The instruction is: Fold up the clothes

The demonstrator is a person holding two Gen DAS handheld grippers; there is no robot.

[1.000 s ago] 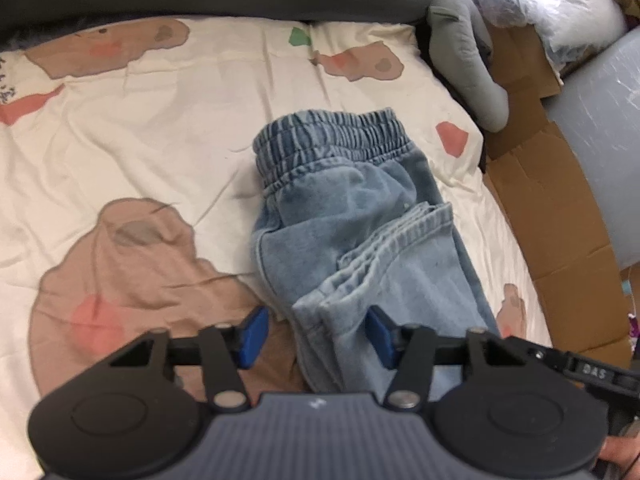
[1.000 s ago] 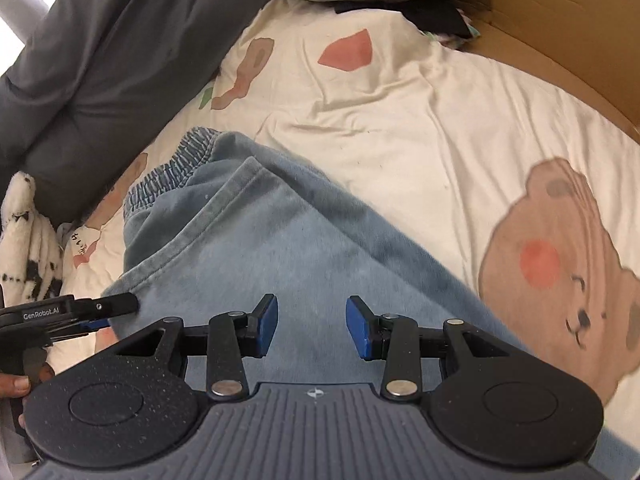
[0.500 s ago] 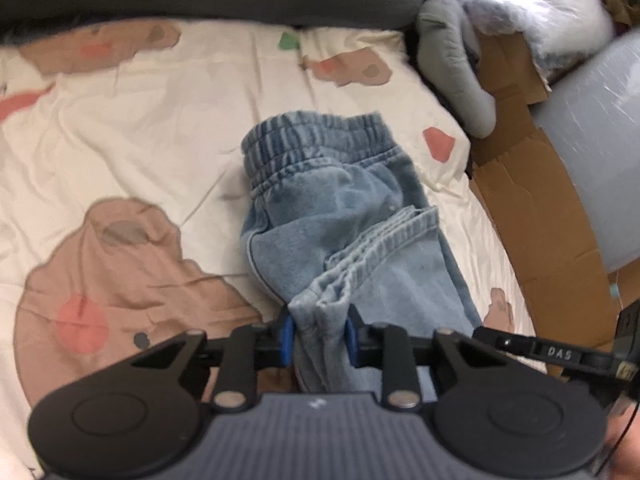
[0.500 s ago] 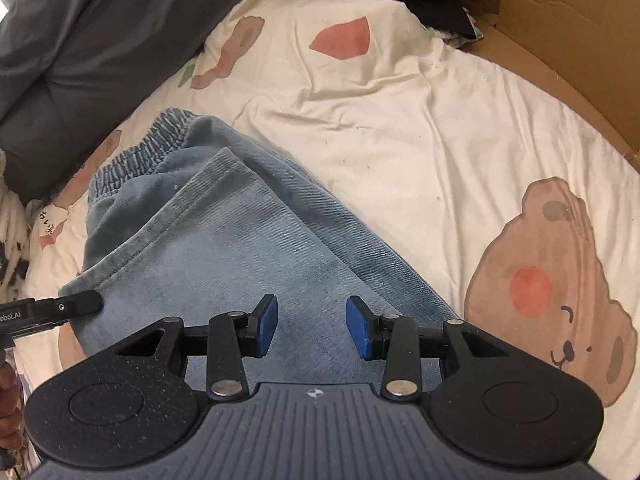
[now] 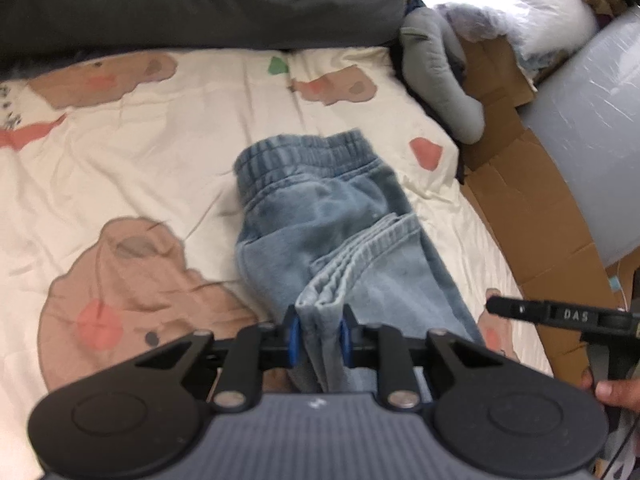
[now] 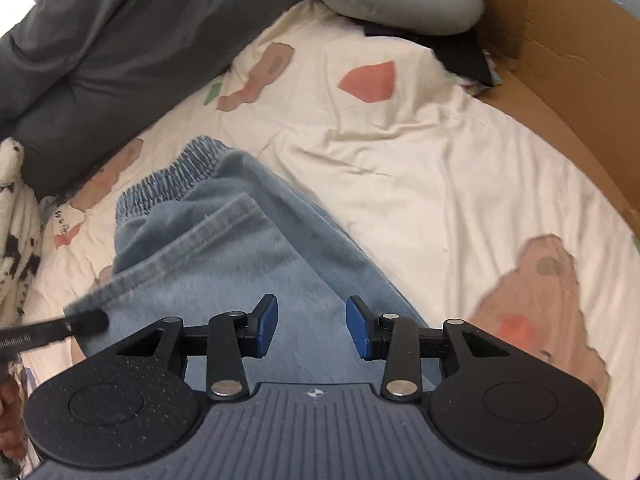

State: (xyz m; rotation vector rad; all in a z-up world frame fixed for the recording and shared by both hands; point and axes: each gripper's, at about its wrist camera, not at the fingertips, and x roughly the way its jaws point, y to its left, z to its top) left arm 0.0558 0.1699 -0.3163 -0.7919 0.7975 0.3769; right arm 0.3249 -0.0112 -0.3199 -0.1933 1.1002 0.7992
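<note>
The jeans [image 5: 320, 216] lie folded in the middle of the bed [image 5: 120, 168], elastic waistband toward the far edge where a dark grey duvet [image 5: 200, 0] is bunched. The legs are doubled back, so the hems form a stitched band across the top layer.

The left gripper [image 5: 319, 336] is closed tight on the near corner of those hems, its blue pads [image 5: 294, 340] pressing a thick bunch of denim from both sides; the cloth rises slightly into the grip. The frame is blurred, so how many layers are caught is hard to say.

The right gripper [image 6: 312, 328] hovers over the near part of the jeans [image 6: 240, 264] with its jaws wide apart and nothing between them; the denim lies flat beneath. In its view the left gripper's black finger shows at the left border, with part of a hand [image 6: 10, 412] below it. In the left view a hand [image 5: 612, 390] holds the right gripper's handle at the right border.

The sheet is cream with brown bear prints [image 5: 132, 300] and red patches. Past the bed's right edge stands brown cardboard [image 5: 520, 200], with a grey plush [image 5: 440, 76] at the far right corner and a white pillow [image 5: 536, 4] beyond.
</note>
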